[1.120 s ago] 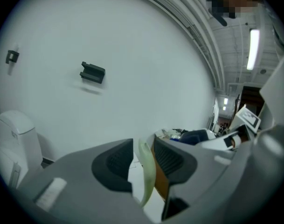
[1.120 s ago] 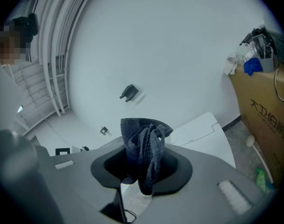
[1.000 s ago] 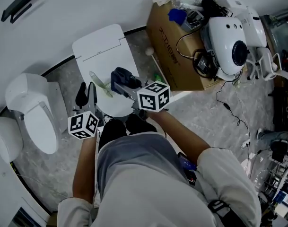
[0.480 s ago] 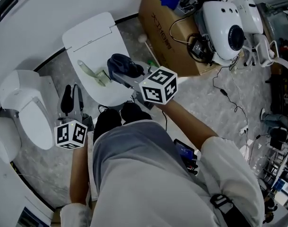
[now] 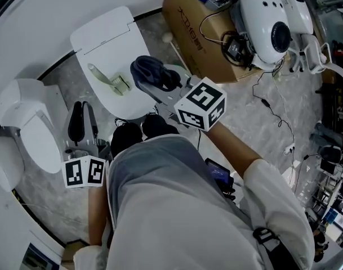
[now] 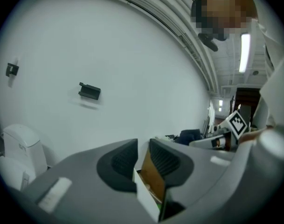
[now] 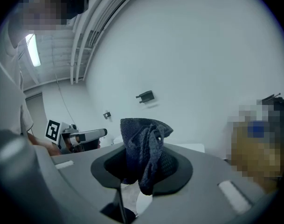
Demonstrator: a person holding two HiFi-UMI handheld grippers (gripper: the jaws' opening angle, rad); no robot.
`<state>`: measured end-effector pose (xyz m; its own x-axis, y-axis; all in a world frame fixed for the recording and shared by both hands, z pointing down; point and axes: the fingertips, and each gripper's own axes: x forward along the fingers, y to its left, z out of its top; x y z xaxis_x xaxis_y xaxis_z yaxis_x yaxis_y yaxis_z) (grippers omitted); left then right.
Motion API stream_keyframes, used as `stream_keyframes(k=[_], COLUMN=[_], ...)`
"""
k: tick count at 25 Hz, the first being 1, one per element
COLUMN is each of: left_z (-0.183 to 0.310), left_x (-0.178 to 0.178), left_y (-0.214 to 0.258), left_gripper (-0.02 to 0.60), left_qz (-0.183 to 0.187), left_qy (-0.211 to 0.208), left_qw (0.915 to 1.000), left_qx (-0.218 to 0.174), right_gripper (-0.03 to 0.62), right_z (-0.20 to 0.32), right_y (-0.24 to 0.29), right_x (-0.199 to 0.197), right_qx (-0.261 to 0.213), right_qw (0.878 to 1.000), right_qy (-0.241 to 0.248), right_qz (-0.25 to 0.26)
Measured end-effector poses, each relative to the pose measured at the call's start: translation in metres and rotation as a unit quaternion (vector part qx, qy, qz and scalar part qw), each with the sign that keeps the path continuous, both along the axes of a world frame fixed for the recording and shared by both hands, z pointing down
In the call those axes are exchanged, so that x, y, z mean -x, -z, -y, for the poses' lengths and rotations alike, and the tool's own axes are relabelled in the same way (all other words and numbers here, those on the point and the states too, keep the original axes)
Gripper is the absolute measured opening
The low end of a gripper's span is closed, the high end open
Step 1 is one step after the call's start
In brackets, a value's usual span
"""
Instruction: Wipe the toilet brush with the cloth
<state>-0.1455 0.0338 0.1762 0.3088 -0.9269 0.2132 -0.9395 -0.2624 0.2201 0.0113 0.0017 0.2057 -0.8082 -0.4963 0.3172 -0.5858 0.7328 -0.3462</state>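
Approach stage, wiping not yet begun. Right gripper is clenched on a dark blue-grey cloth, which bunches up out of the jaws. It hangs over the right part of the closed toilet lid. The toilet brush, pale green, lies flat on that lid, handle toward the cistern end and head toward the person. Cloth sits near the brush, to its right, with bare lid showing between them; no contact that I can see. Left gripper is low at the person's left over the floor, well apart from the brush. Its jaws are drawn nearly together, only a slit between them and nothing in it. Judgement: the next move calls for carrying the cloth left and down onto the brush. The loose brush will likely slide on the smooth lid unless the left gripper comes up, opens and pins or lifts the handle first. Only the head view shows the brush and how it lies relative to both grippers. It also takes in the cardboard box of gear and a second white fixture at the left. Right gripper view confirms the grasp, the fabric filling the gap between its pads, but the cloth blocks the brush from that side. Left gripper view points at the wall, so the brush is out of its field. It shows the empty slit, the box through it, and the right gripper with its cloth far off at the right edge.
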Motion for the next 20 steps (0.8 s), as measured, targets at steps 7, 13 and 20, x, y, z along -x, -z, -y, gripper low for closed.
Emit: stream_keyframes(k=[7, 13, 20], left_z=[-0.008, -0.015, -0.024], left_x=[0.016, 0.014, 0.007], left_y=[0.027, 0.047, 0.075], left_gripper=[0.0, 0.0, 0.0], left_qz=[-0.006, -0.001, 0.01], left_qy=[0.037, 0.045, 0.046], left_qw=[0.9992, 0.9986, 0.9975], left_qx=[-0.015, -0.027, -0.053], right_gripper=[0.112, 0.112, 0.112], right_z=[-0.008, -0.013, -0.015], right_y=[0.025, 0.052, 0.079], right_x=[-0.016, -0.026, -0.041], right_qx=[-0.035, -0.062, -0.09], right_qw=[0.999, 0.996, 0.993], right_qy=[-0.028, -0.05, -0.069], right_qz=[-0.016, -0.032, -0.042])
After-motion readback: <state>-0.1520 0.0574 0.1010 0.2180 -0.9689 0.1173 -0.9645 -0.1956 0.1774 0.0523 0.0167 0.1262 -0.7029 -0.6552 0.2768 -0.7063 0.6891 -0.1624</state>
